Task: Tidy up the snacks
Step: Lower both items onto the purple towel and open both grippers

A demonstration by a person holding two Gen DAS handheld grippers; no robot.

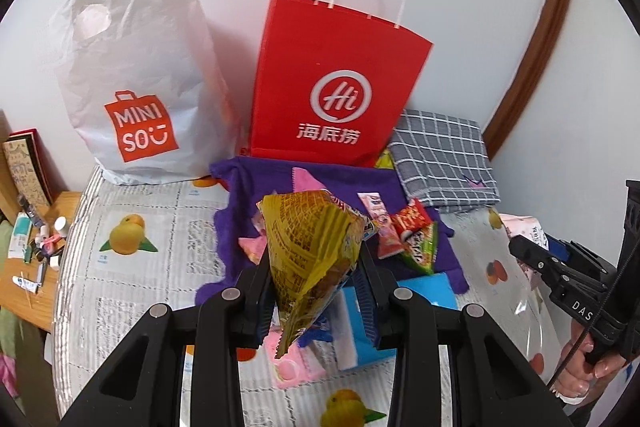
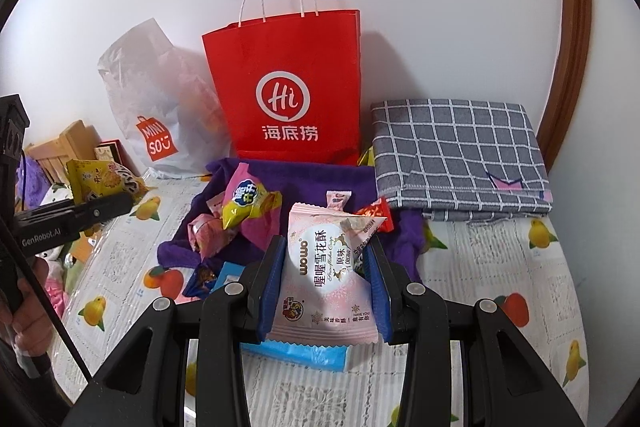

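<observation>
My left gripper (image 1: pixel 316 287) is shut on a yellow snack packet (image 1: pixel 316 251) and holds it above the table. My right gripper (image 2: pixel 328 279) is shut on a pink snack packet (image 2: pixel 328 275) over the table. Several loose snacks (image 2: pixel 244 211) lie on a purple cloth (image 2: pixel 304 179) in front of a red paper bag (image 2: pixel 288 87) and a white Miniso bag (image 1: pixel 136 75) against the wall. In the left wrist view the right gripper (image 1: pixel 524 251) shows at the right edge with the pink packet (image 1: pixel 524 227); in the right wrist view the left gripper (image 2: pixel 116 205) shows at the left with the yellow packet (image 2: pixel 100 179).
A folded grey checked cloth (image 2: pixel 460 155) lies at the back right. A blue box (image 1: pixel 432 291) lies under the grippers. The table has a fruit-print cover (image 1: pixel 132 239). A wooden side table (image 1: pixel 36 251) with small items stands left. A brown door frame (image 2: pixel 568 67) runs at the right.
</observation>
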